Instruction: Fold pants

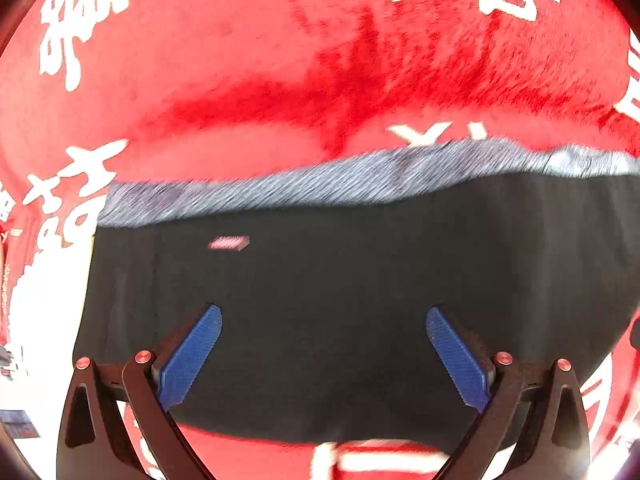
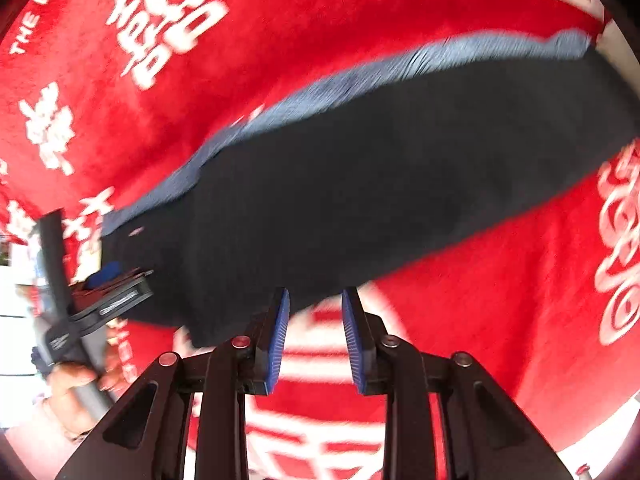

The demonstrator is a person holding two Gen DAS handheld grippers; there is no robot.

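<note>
Black pants lie folded on a red cloth, their grey waistband along the far edge and a small pink tag just below it. My left gripper hovers over the dark fabric, open wide, with nothing between its blue pads. In the right wrist view the pants run diagonally. My right gripper is above their near edge, its jaws a narrow gap apart with nothing pinched. The left gripper shows at the pants' left end, held by a hand.
A red fleecy cloth with white printed characters covers the surface under and around the pants. At the far left of the left wrist view a white band marks where the cloth ends.
</note>
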